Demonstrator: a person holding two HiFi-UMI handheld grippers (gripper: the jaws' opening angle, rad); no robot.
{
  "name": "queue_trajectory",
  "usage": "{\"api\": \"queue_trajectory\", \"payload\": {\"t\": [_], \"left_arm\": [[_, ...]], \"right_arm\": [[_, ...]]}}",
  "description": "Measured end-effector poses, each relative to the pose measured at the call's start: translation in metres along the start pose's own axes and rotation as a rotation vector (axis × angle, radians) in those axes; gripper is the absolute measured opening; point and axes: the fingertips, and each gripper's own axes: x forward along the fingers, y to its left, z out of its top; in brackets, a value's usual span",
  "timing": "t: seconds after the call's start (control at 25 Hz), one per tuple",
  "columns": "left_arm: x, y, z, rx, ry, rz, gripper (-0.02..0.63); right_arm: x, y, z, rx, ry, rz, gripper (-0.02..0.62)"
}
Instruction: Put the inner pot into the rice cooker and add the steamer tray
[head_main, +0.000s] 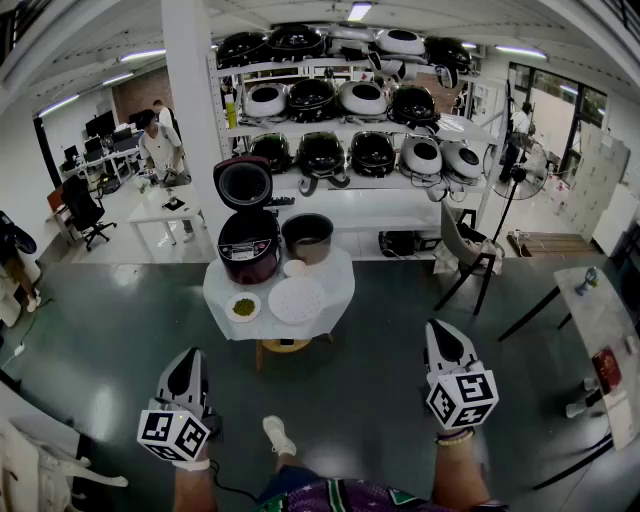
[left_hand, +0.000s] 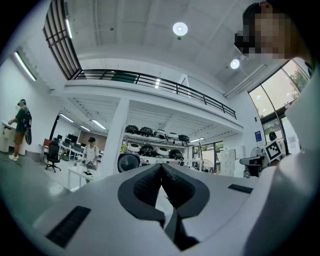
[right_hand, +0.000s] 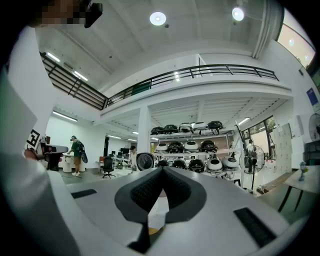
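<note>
- My left gripper (head_main: 188, 362) sits at 7 o'clock in the head view, held level. Its pads are pressed together and there is nothing between them.
- My right gripper (head_main: 436, 335) is at 5 o'clock, also level. Its jaws are fully closed and it is empty too.
- Both tools hang over bare floor, well short of the table (head_main: 337, 268), which stands dead ahead at 12 o'clock.
- On the table's near edge, at 6 o'clock, lies the tray (head_main: 296, 299), a flat white disc. A small bowl (head_main: 243, 307) of something green sits just beside it at 8 o'clock.
- Further back, at 1 o'clock on the table, the pot (head_main: 307, 237) stands upright, outside the cooker and close by its right side.
- The cooker (head_main: 248, 245) is at 10 o'clock on the table. Its lid (head_main: 243, 183) is tipped up and the well is open.
- Behind it all, a shelf (head_main: 345, 128) holds rows of spare cookers, which play no part in this job.
- I judge that no step has begun, since the pot is not in and the tray is untouched. This is the approach.
- Next I need to walk up to the table and spread the jaws. Then I take the pot by its rim, probably with the right tool as it is on that side, lift it clear and lower it straight into the well.
- The tray goes in after that. It lies flat, so getting a jaw under its edge will need care.
</note>
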Motion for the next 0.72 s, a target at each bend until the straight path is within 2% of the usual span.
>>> {"api": "queue_trajectory", "payload": {"t": [0.24, 0.72], "left_arm": [[-0.001, -0.007, 0.004, -0.068, -0.031, -0.018, 0.021], [-0.005, 0.000, 0.001, -0.038, 0.001, -0.002, 0.021]], "right_arm": [[-0.006, -0.005, -0.014, 0.032, 0.037, 0.005, -0.006], [-0.002, 0.005, -0.010, 0.055, 0.019, 0.026, 0.003]]}}
